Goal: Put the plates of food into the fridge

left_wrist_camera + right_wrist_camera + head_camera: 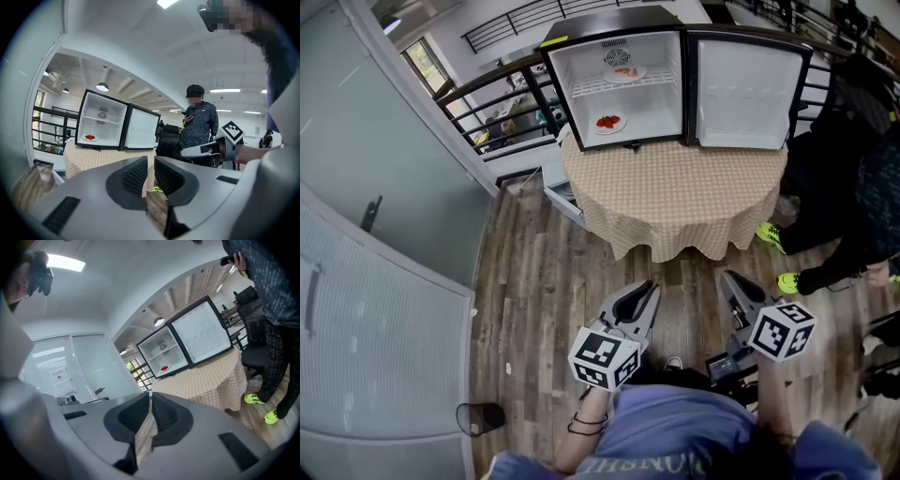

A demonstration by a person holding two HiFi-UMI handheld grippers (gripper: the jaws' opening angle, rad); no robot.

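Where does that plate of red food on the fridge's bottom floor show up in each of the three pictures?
Head view: plate of red food at top centre, on the floor of the fridge.
Left gripper view: left of centre, inside the fridge.
Right gripper view: near centre, small.
Shared landmark: the checked tablecloth under the fridge.

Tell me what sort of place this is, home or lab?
Likely an office or lab hall, not a home: fridge on a clothed table, frosted glass wall, panel ceiling lights.
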